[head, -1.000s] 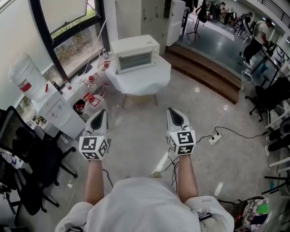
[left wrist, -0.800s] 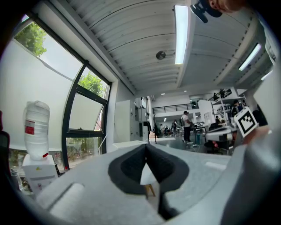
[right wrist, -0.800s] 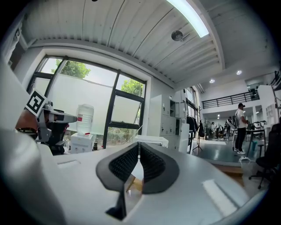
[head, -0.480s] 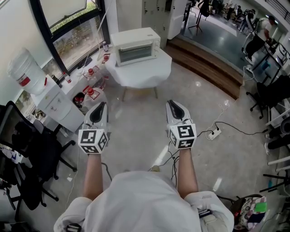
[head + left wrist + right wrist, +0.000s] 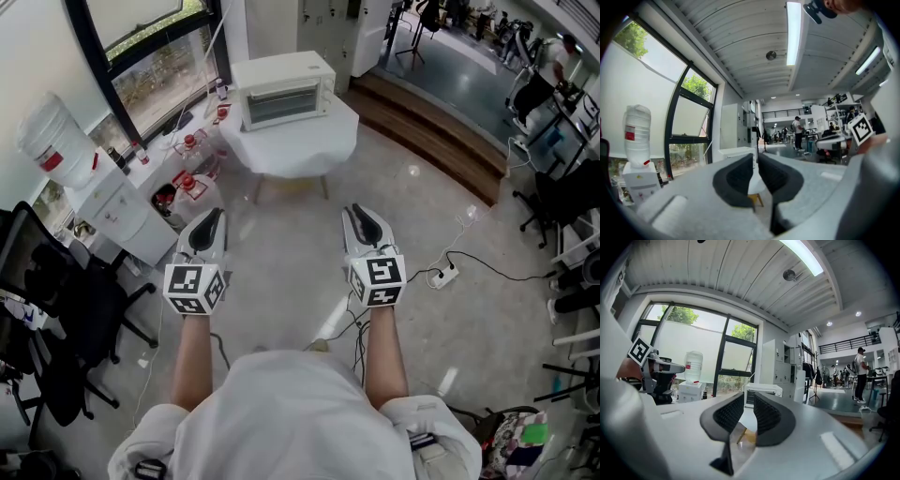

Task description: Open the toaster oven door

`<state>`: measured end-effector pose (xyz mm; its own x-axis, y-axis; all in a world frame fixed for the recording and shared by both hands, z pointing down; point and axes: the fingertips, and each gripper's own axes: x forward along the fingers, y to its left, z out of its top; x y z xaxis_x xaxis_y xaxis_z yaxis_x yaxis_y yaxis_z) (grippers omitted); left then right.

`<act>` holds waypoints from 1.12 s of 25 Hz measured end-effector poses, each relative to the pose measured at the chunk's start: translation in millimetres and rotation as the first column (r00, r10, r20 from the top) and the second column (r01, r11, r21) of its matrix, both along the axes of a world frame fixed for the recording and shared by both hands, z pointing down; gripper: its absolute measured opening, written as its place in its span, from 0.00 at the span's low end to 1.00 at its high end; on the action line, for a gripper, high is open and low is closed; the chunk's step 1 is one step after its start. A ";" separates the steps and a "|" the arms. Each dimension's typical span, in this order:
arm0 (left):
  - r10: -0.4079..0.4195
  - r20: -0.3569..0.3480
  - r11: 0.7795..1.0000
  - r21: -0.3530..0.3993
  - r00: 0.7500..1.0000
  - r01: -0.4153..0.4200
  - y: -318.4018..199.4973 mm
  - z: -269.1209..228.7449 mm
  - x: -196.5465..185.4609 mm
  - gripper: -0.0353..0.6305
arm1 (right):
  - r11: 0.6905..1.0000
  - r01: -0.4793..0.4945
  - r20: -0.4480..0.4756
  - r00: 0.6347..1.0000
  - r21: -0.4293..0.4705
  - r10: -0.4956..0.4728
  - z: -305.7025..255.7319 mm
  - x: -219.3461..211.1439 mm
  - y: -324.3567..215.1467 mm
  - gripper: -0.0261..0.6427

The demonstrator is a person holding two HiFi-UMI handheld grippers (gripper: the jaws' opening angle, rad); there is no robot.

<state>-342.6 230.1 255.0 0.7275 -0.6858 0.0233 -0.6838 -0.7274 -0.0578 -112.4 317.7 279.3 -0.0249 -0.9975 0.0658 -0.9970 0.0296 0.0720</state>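
Note:
A white toaster oven point(image 5: 281, 89) with its glass door shut stands on a small white-covered table point(image 5: 309, 150) far ahead of me. It also shows small between the jaws in the left gripper view point(image 5: 736, 152) and the right gripper view point(image 5: 761, 392). My left gripper point(image 5: 208, 221) hangs over the floor, well short of the table, jaws parted by a narrow gap with nothing between them. Beside it my right gripper point(image 5: 362, 219) is level with it, and its jaws are opening on nothing.
A water dispenser with a big bottle point(image 5: 54, 150) stands at the left wall by the window. Red-capped bottles point(image 5: 187, 183) sit on the floor near the table. Black office chairs point(image 5: 56, 328) are at the left, and a power strip with cables point(image 5: 442, 278) lies at the right.
Both grippers sit a little higher and closer together in the head view. The toaster oven and table have shifted toward the top of the frame. The right jaws look slightly more parted.

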 end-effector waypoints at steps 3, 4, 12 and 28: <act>-0.005 0.005 1.000 -0.001 1.000 0.005 0.7 1.4 8.0 0.10 | 1.000 0.005 0.009 1.000 0.007 -0.005 0.3 7.8 -1.6 0.11; -0.006 0.007 1.000 0.000 1.000 0.006 0.8 1.3 11.6 0.10 | 1.000 0.009 0.011 1.000 0.010 -0.009 0.2 10.7 -2.5 0.11; -0.033 0.008 0.999 0.010 0.999 0.033 -0.1 -0.5 44.6 0.10 | 0.999 0.037 0.015 0.999 0.003 -0.037 6.4 42.5 -10.5 0.13; -0.058 0.032 0.998 0.005 0.998 0.058 -4.5 17.6 124.5 0.11 | 0.996 0.090 0.028 0.996 0.005 -0.090 22.7 116.7 -26.6 0.13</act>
